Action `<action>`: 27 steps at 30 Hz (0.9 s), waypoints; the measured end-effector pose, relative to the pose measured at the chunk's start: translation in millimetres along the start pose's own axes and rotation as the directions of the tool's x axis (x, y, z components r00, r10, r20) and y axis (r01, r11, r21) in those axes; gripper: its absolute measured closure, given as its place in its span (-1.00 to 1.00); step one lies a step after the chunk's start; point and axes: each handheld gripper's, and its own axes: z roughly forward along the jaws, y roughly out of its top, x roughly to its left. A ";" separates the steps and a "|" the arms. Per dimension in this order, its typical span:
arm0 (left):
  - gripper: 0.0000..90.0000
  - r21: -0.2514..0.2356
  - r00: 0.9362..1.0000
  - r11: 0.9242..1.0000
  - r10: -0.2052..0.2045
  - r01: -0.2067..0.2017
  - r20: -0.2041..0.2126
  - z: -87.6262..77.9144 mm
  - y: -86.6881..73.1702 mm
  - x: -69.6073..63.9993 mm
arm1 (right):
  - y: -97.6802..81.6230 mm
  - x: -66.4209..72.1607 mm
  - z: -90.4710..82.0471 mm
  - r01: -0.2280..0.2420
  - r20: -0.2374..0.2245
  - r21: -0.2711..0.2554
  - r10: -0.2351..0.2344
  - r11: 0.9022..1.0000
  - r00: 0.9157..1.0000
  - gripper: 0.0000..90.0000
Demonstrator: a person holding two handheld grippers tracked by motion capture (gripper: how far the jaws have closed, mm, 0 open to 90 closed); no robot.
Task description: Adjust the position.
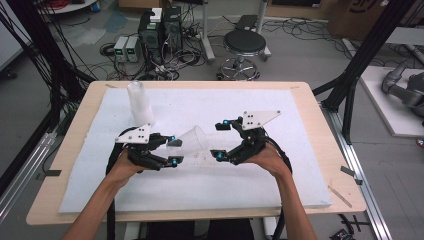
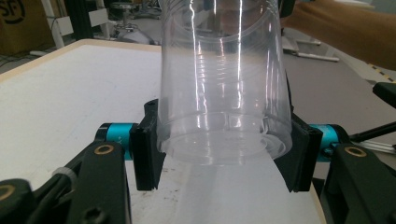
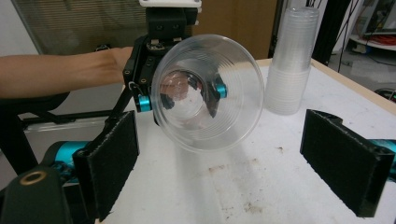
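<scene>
A clear plastic cup [image 1: 192,141] is held on its side above the white mat [image 1: 210,185], its mouth turned toward the right. My left gripper [image 1: 172,150] is shut on the cup's base end; in the left gripper view both pads press the cup [image 2: 224,93] near its bottom rim. My right gripper [image 1: 221,140] stands open just right of the cup's mouth, apart from it. In the right gripper view the cup [image 3: 208,91] faces the camera mouth-first between and beyond the two wide-set pads [image 3: 114,154], with the left gripper [image 3: 187,95] behind it.
A tall stack of clear cups [image 1: 139,103] stands upside down at the mat's back left, also the cup stack [image 3: 293,60] in the right gripper view. Beyond the wooden table [image 1: 320,115] are a stool [image 1: 244,44], cables and computer boxes on the floor.
</scene>
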 end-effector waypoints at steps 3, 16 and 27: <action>-0.07 -0.033 1.000 0.999 0.006 -0.005 0.010 3.1 1.7 -1.4 | -3.1 0.5 3.6 -0.005 -0.011 -0.004 0.005 1.000 1.000 -0.74; -0.07 -0.070 1.000 0.998 0.009 -0.007 0.029 9.6 4.4 -2.7 | -11.8 -0.2 20.5 -0.024 -0.052 -0.015 0.023 1.000 0.998 -0.74; -0.07 -0.078 0.999 0.997 0.020 -0.016 0.051 21.3 6.5 -5.2 | -10.8 0.3 28.6 -0.034 -0.089 -0.033 0.031 0.999 0.996 -0.74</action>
